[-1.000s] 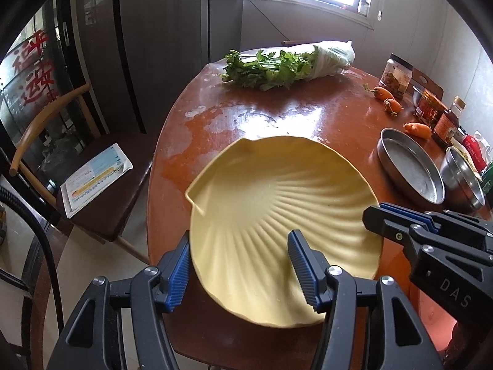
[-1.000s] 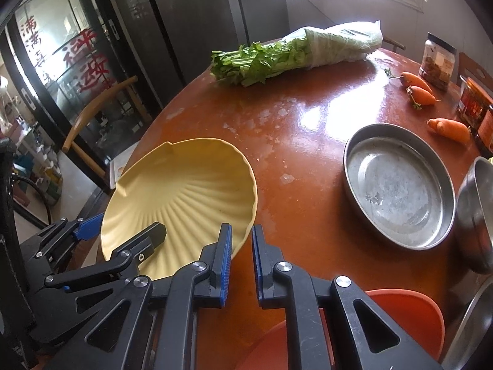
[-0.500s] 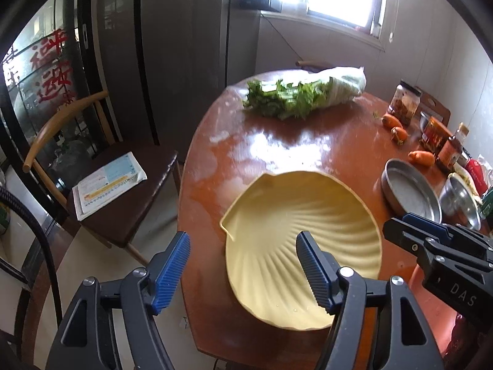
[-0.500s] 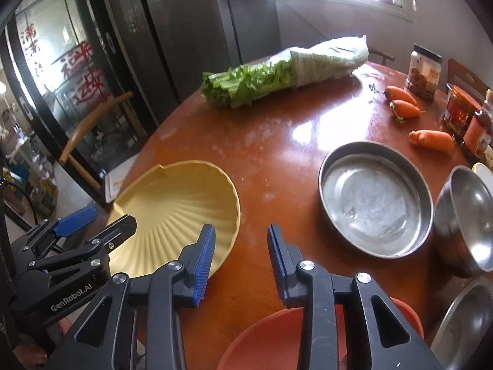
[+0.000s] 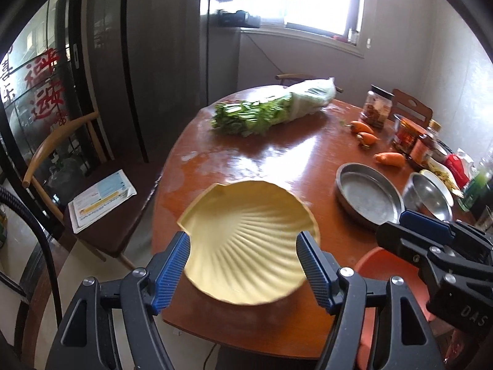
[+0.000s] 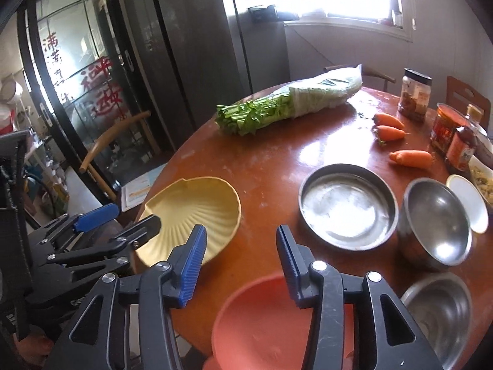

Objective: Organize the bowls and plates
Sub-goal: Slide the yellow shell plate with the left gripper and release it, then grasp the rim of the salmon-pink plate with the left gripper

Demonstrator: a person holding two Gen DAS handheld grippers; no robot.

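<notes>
Plate (image 5: 246, 246) released on bench (image 5: 277, 160); both my hand-held grippers, left (image 5: 245, 273) & right (image 6: 240, 265), just opened, empty, backing off. Next: orange bowl (image 6: 265, 323).

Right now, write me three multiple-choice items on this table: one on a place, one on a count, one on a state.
1. Where does the yellow shell-shaped plate lie?
A. at the table's near edge, by the wooden chair
B. beside the jars
C. inside the flat steel pan

2. How many carrots lie on the round wooden table?
A. one
B. three
C. five

3. How is the right gripper?
A. shut on the plate
B. shut on the orange plastic bowl
C. open, holding nothing

Answers: 1 A, the plate sits at the rim nearest the chair. 2 B, three carrots show near the jars. 3 C, its jaws have just been opening, with only the table and the orange plastic bowl seen beyond them.
</notes>
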